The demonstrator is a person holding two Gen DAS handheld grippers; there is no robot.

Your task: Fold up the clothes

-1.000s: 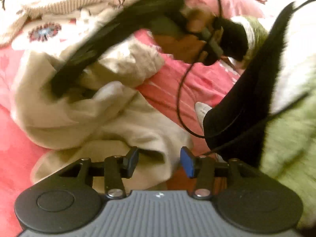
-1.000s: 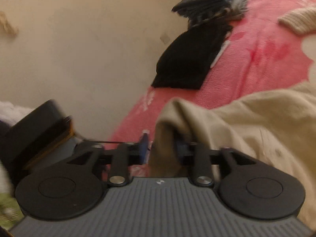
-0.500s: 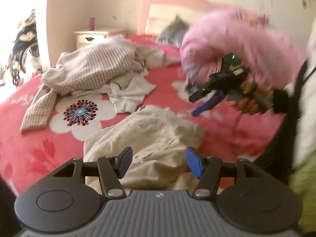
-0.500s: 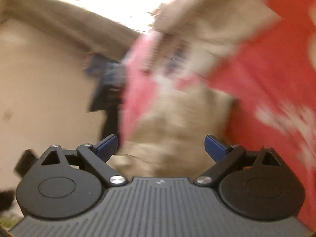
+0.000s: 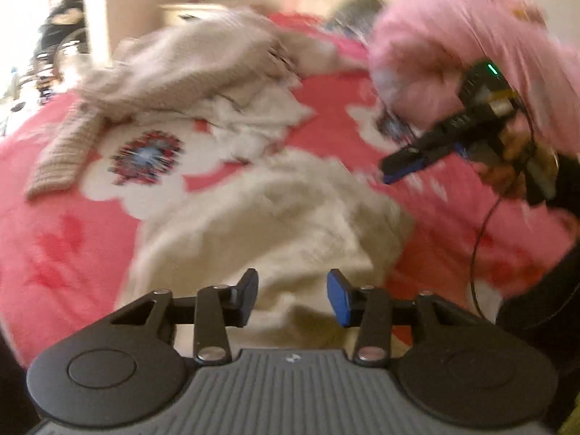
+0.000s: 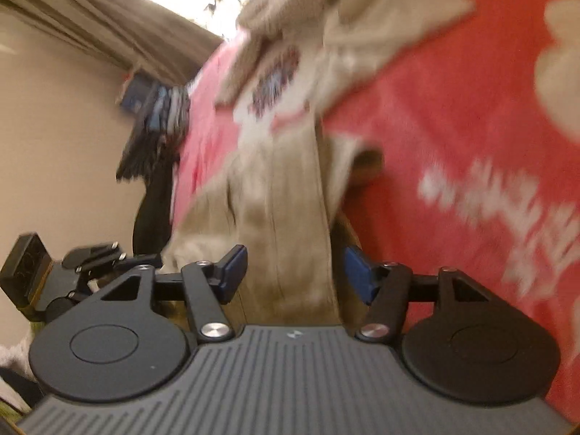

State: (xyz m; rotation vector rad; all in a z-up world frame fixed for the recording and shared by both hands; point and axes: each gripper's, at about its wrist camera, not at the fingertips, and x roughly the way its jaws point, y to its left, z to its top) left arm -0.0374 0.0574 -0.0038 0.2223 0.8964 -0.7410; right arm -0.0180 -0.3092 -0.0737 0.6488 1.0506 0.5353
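Observation:
A beige garment (image 5: 275,224) lies bunched on the red flowered bedspread (image 5: 65,239). My left gripper (image 5: 293,295) is open just above its near edge, holding nothing. In the right wrist view the same beige garment (image 6: 290,217) runs lengthwise between the pads of my right gripper (image 6: 295,273), which is open; whether the pads touch the cloth is unclear through the blur. The right gripper also shows in the left wrist view (image 5: 427,145), held in a hand with a fluffy pink sleeve (image 5: 471,50), above the bed to the right of the garment.
A knitted beige sweater (image 5: 174,76) and a white garment (image 5: 261,119) lie in a heap further back on the bed. Dark folded clothes (image 6: 156,123) sit at the bed's edge by the wall. A nightstand (image 5: 192,14) stands behind.
My right gripper let go of the beige garment, opened and swung over the bed. My left gripper lifted its view from the cloth to the whole bed and stayed open.

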